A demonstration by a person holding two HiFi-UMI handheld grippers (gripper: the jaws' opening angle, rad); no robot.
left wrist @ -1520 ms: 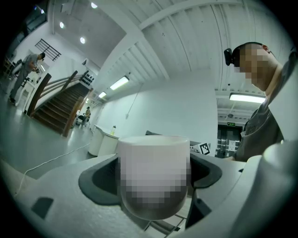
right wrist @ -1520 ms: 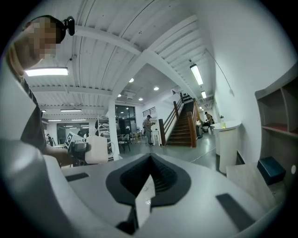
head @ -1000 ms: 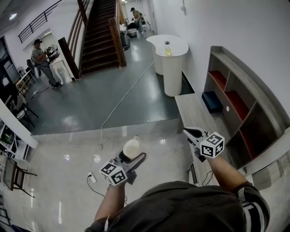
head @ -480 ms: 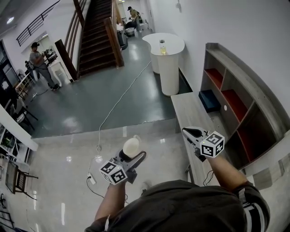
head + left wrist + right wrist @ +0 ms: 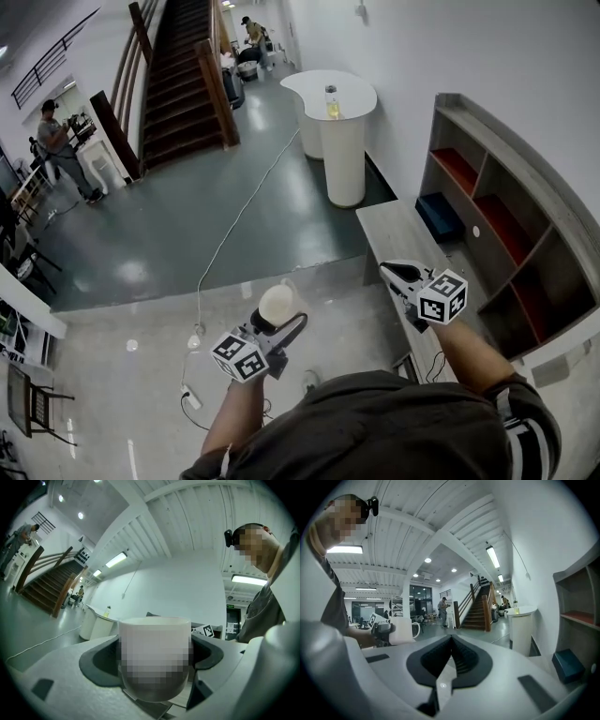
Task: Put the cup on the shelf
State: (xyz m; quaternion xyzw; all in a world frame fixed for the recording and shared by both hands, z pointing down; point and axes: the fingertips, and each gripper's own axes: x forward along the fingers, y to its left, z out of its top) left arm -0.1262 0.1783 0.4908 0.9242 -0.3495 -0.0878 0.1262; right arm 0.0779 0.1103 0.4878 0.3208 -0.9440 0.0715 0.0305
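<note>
Under the shelf (image 5: 511, 211) runs a pale platform (image 5: 398, 234).

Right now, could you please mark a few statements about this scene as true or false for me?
1. The left gripper is shut on the cup. True.
2. The right gripper has its jaws wide apart. False: they are together, with nothing between them.
3. The cup stands on the shelf. False: it is held above the floor, apart from the shelf.
4. A bottle stands on the white table. True.
</note>
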